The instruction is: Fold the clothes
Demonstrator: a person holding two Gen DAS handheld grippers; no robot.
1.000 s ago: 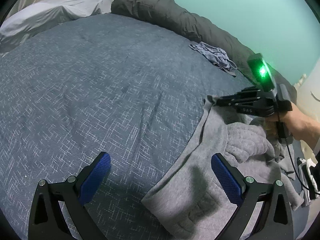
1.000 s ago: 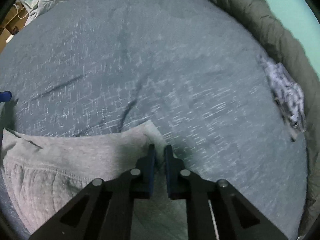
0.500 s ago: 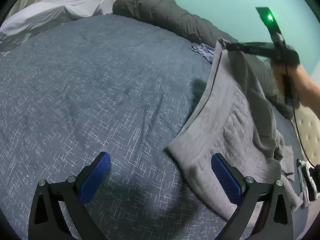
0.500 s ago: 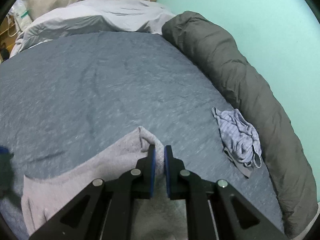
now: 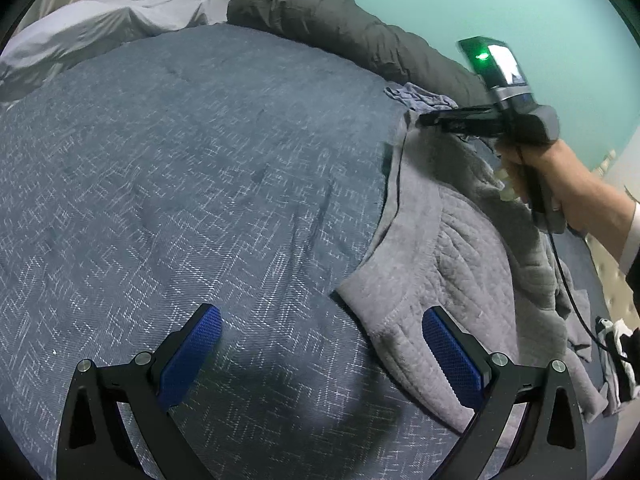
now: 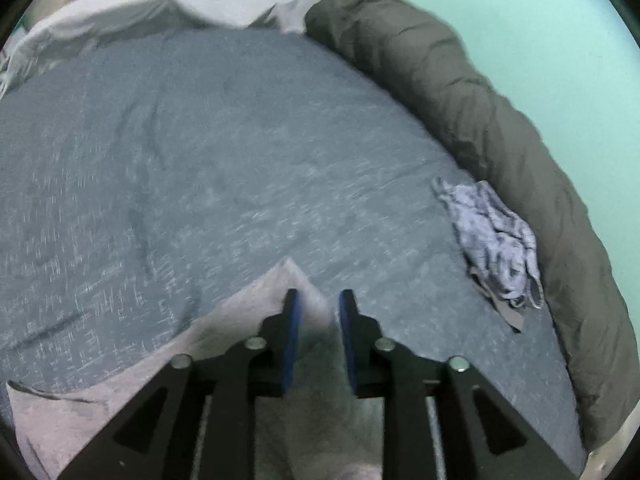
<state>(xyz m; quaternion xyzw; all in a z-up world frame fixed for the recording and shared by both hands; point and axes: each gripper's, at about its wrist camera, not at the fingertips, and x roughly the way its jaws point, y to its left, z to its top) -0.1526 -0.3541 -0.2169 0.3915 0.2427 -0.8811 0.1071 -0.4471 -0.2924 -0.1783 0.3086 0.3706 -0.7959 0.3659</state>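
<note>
Hovering over blue bedspread: left gripper, jaws spread wide, nothing between. Grey sweatshirt at 3 o'clock, hem beside right pad. Beyond, right gripper, jaws opening, sweatshirt corner between pads, not pinched. Striped cloth at 2 o'clock, against rolled dark duvet. Pillows at 11 o'clock.

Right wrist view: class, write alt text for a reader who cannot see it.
The right gripper, jaws opening, has a corner of a grey garment between them above a blue-grey bedspread. A crumpled patterned cloth lies to the right, beside a rolled dark duvet.
</note>
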